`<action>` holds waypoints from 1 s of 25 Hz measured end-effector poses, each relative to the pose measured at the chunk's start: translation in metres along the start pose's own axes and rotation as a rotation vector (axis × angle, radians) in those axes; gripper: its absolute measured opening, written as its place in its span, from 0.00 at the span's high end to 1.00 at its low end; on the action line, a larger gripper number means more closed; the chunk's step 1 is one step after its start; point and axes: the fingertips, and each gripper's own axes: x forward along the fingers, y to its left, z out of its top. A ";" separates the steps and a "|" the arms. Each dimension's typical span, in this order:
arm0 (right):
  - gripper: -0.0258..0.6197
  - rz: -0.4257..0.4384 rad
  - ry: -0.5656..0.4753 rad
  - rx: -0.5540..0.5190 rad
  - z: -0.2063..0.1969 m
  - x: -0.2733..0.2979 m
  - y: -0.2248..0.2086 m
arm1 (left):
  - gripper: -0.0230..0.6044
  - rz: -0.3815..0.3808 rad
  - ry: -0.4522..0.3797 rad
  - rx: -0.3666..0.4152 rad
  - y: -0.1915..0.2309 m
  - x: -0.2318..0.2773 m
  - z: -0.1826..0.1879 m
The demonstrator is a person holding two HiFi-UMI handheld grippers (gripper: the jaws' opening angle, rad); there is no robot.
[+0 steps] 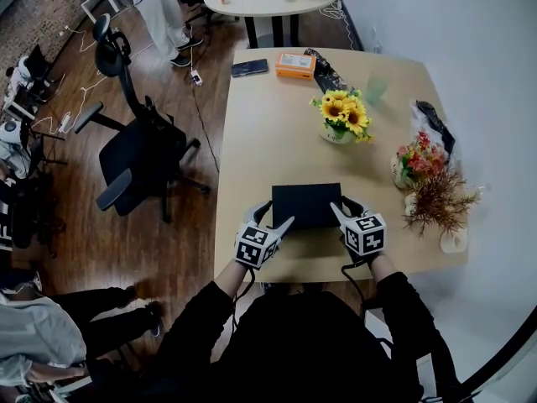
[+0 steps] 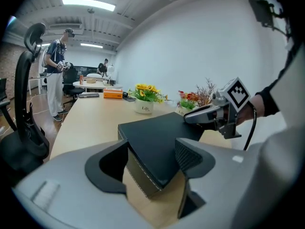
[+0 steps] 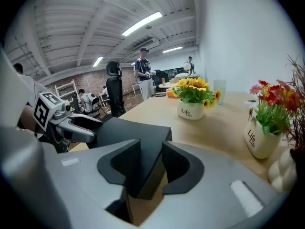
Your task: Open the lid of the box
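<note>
A flat black box [image 1: 306,204] lies near the front edge of the tan table [image 1: 268,124]. My left gripper [image 1: 275,215] sits at its near left corner. In the left gripper view that corner of the box [image 2: 157,137] is wedged between the jaws of the left gripper [image 2: 152,161], with a brown side showing under the black lid. My right gripper [image 1: 344,208] sits at the near right corner. In the right gripper view the lid corner [image 3: 128,128] is pinched between the pads of the right gripper [image 3: 150,161]. Each gripper appears in the other's view, the right gripper [image 2: 209,113] and the left gripper [image 3: 76,125].
Behind the box stand a sunflower pot [image 1: 342,117], a pink flower pot [image 1: 415,162] and a vase of dried twigs [image 1: 440,204] to the right. An orange box [image 1: 295,65] and a phone [image 1: 250,67] lie at the far end. An office chair [image 1: 138,154] stands left of the table.
</note>
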 end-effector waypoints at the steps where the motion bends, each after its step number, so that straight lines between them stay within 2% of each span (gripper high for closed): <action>1: 0.74 -0.003 -0.012 -0.015 0.000 0.000 0.000 | 0.50 0.007 -0.005 0.015 0.000 0.000 0.000; 5: 0.74 -0.016 -0.059 -0.052 0.000 -0.003 0.002 | 0.50 0.047 -0.022 0.100 -0.002 -0.004 0.003; 7: 0.74 -0.028 -0.072 -0.087 0.001 -0.004 0.003 | 0.50 0.041 -0.019 0.209 -0.009 -0.004 0.003; 8: 0.74 -0.035 -0.075 -0.113 0.002 -0.003 0.004 | 0.55 0.021 -0.012 0.298 -0.019 -0.001 0.003; 9: 0.74 -0.042 -0.072 -0.150 0.003 -0.001 0.005 | 0.78 0.000 -0.007 0.383 -0.031 0.002 0.004; 10: 0.74 -0.049 -0.060 -0.198 0.004 0.001 0.007 | 0.83 -0.007 -0.008 0.428 -0.041 0.006 0.007; 11: 0.75 -0.053 -0.041 -0.250 0.005 0.003 0.010 | 0.76 -0.001 -0.015 0.419 -0.046 0.009 0.012; 12: 0.84 -0.055 -0.024 -0.287 0.004 0.005 0.015 | 0.68 0.014 -0.028 0.356 -0.046 0.009 0.018; 13: 0.84 -0.053 -0.013 -0.291 0.004 0.006 0.018 | 0.61 0.033 -0.044 0.260 -0.041 0.005 0.024; 14: 0.82 -0.046 -0.011 -0.254 0.004 0.006 0.018 | 0.53 0.052 -0.057 0.179 -0.033 -0.001 0.028; 15: 0.75 -0.034 -0.015 -0.190 0.005 0.005 0.016 | 0.47 0.068 -0.059 0.144 -0.024 -0.006 0.029; 18: 0.66 0.005 -0.018 -0.014 0.004 0.000 0.002 | 0.39 0.055 0.020 0.120 -0.006 -0.009 0.010; 20: 0.64 0.037 0.004 0.039 0.000 0.002 -0.001 | 0.34 0.022 0.062 0.006 0.002 -0.005 -0.006; 22: 0.63 0.072 0.022 0.077 -0.004 0.004 0.000 | 0.34 -0.025 0.071 -0.112 0.001 -0.001 -0.011; 25: 0.66 0.095 0.035 0.105 -0.004 0.006 0.003 | 0.33 -0.066 0.082 -0.171 -0.005 0.007 -0.009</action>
